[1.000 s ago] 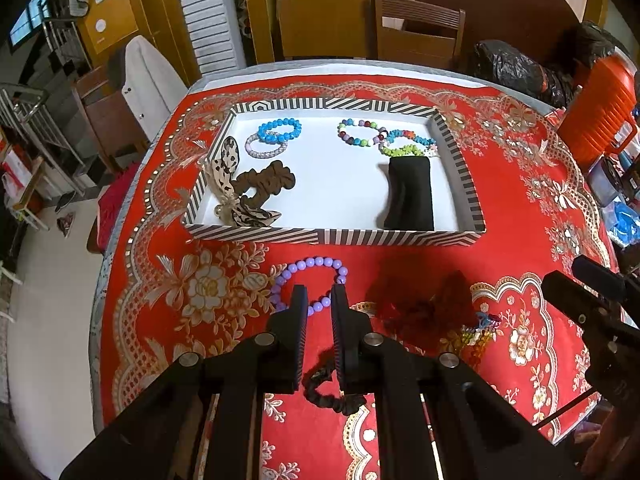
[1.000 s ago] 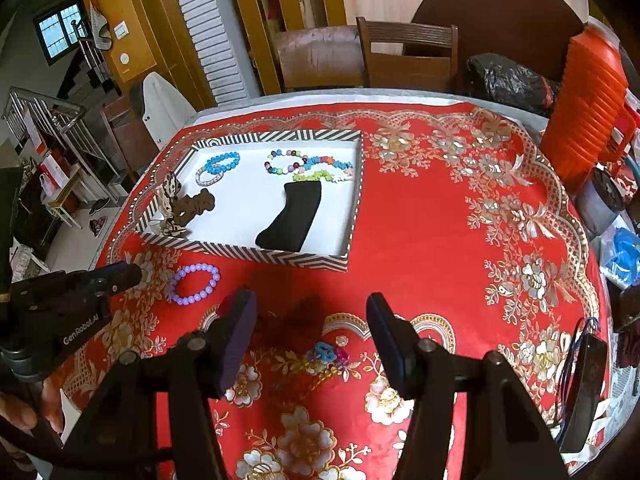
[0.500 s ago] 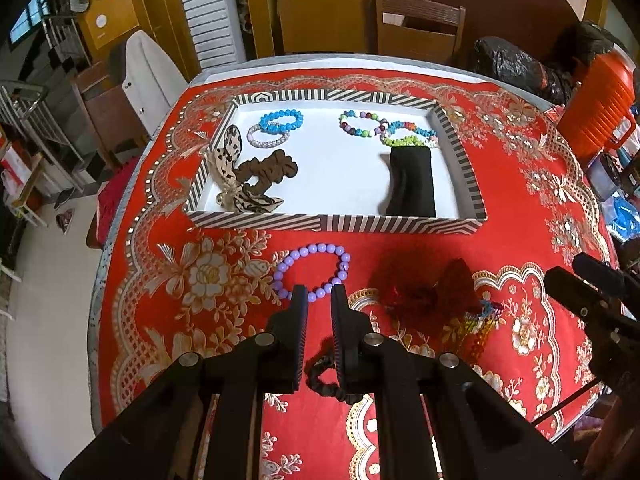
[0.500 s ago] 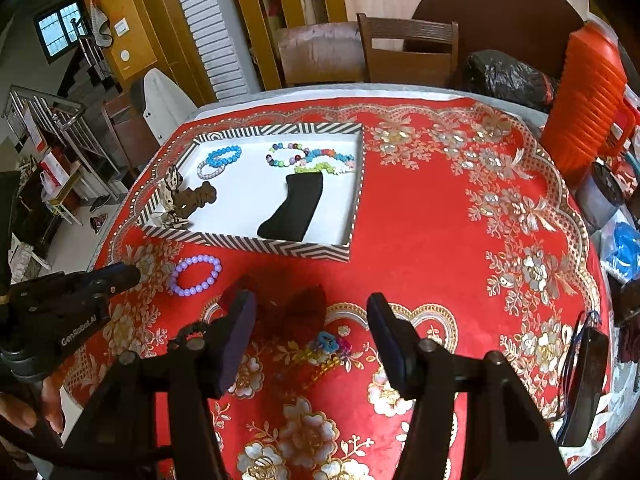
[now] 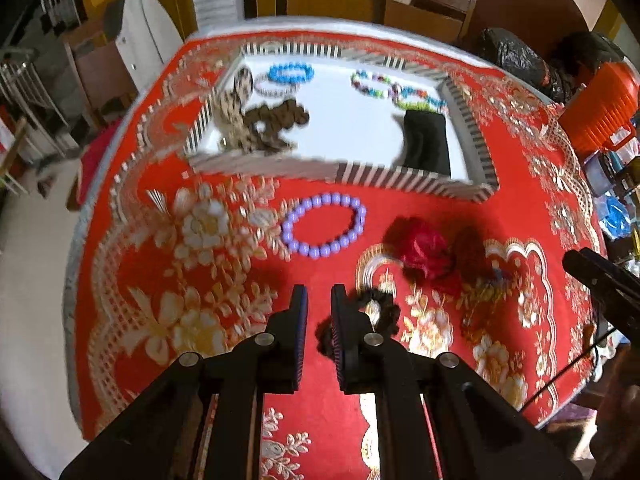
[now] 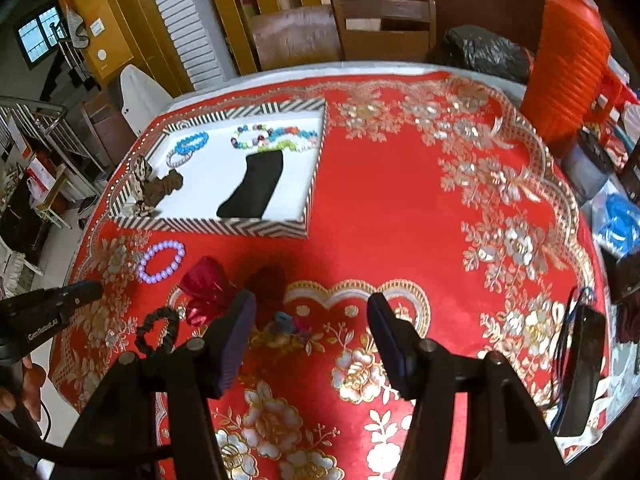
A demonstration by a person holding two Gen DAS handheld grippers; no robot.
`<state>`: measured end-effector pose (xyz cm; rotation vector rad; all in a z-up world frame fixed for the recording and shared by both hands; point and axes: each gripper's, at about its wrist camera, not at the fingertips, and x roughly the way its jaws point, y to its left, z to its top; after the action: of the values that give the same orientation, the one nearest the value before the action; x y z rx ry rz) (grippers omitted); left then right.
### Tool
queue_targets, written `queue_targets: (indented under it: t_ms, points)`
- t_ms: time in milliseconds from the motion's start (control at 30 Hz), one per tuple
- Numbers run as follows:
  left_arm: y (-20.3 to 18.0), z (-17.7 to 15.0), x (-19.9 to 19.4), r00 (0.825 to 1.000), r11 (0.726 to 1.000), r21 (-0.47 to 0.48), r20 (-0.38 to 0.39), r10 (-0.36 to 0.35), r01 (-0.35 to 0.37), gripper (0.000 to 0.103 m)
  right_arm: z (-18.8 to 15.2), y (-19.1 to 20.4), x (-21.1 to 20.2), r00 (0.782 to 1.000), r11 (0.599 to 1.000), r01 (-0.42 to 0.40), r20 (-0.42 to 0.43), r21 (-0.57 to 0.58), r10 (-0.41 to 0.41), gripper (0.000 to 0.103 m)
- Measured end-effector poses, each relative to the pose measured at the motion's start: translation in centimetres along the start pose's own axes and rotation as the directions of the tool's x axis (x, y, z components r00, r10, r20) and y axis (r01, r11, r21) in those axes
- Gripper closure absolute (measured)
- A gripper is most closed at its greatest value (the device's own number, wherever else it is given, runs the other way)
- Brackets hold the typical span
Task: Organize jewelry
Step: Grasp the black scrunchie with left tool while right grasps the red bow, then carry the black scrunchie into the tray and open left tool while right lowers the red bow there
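Just below frame centre in the right view, the right gripper (image 6: 312,312) stands half-wide and empty over a small bead cluster (image 6: 286,322). Left gripper (image 5: 319,300): fully closed, empty, a black scrunchie (image 5: 378,312) beside its right finger. Purple bracelet (image 5: 324,225), long axis left-right, lies before the tray (image 5: 400,184).

A bead bracelet (image 5: 324,226) lies on the tablecloth (image 5: 172,280) just before the tray (image 5: 400,182).

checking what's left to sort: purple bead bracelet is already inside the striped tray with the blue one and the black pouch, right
Not quite. The purple bead bracelet lies on the red tablecloth, outside the striped tray, just in front of its near wall. The blue one and the black pouch are inside. The left wrist view shows it.
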<state>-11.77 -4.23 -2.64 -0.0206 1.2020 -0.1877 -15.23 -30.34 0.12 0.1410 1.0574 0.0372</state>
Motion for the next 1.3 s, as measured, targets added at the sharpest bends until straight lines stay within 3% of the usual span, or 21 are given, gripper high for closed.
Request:
queue_targets:
  t_ms: [200, 333, 433, 567, 833, 900, 1000, 1033, 1067, 1100, 1300]
  points:
    - [-0.3, -1.1, 2.3, 0.995, 0.998, -0.016, -0.079, -0.063, 0.062, 0.103, -0.7, 1.2, 1.8, 0.999, 0.998, -0.033, -0.029, -0.045, 0.031, 0.042]
    - [-0.5, -1.7, 3.5, 0.985, 0.993, -0.025, -0.124, -0.121, 0.119, 0.09, -0.8, 3.7, 3.4, 0.994, 0.98, -0.095, -0.075, -0.176, 0.083, 0.042]
    - [-0.3, -2.0, 3.9, 0.983, 0.993, -0.023, -0.141, -0.121, 0.119, 0.089, -0.5, 5.1, 4.2, 0.99, 0.957, -0.128, -0.097, -0.261, 0.106, 0.042]
    - [-0.4, -2.0, 4.5, 0.98, 0.993, 0.011, -0.163, -0.114, 0.118, 0.089, 0.2, 7.2, 5.7, 0.984, 0.895, -0.168, -0.132, -0.413, 0.124, 0.042]
    - [-1.6, -1.5, 5.6, 0.979, 0.99, 0.104, -0.187, -0.076, 0.096, 0.089, 1.2, 9.2, 8.5, 0.969, 0.754, -0.212, -0.233, -0.622, 0.08, 0.04]
    - [-1.9, -1.3, 5.8, 0.981, 0.988, 0.12, -0.183, -0.07, 0.093, 0.089, 1.6, 9.0, 9.4, 0.964, 0.751, -0.225, -0.256, -0.621, 0.077, 0.04]
    - [-2.2, -1.1, 6.0, 0.981, 0.987, 0.125, -0.18, -0.078, 0.101, 0.09, 1.9, 8.6, 10.7, 0.944, 0.776, -0.266, -0.317, -0.571, 0.09, 0.04]
    - [-2.1, -1.1, 6.0, 0.981, 0.987, 0.119, -0.177, -0.084, 0.106, 0.099, 1.8, 8.6, 11.0, 0.94, 0.782, -0.276, -0.328, -0.559, 0.097, 0.04]
    - [-2.0, -1.0, 6.2, 0.981, 0.988, 0.116, -0.178, -0.082, 0.104, 0.103, 1.7, 8.5, 11.0, 0.942, 0.787, -0.272, -0.322, -0.554, 0.098, 0.051]
    - [-1.7, -0.9, 6.2, 0.981, 0.989, 0.11, -0.179, -0.078, 0.099, 0.103, 1.5, 8.5, 11.1, 0.945, 0.792, -0.262, -0.314, -0.552, 0.095, 0.071]
    - [-0.1, -0.2, 5.0, 0.981, 0.991, 0.07, -0.164, -0.104, 0.117, 0.103, 1.2, 7.7, 9.7, 0.957, 0.845, -0.247, -0.258, -0.475, 0.135, 0.096]
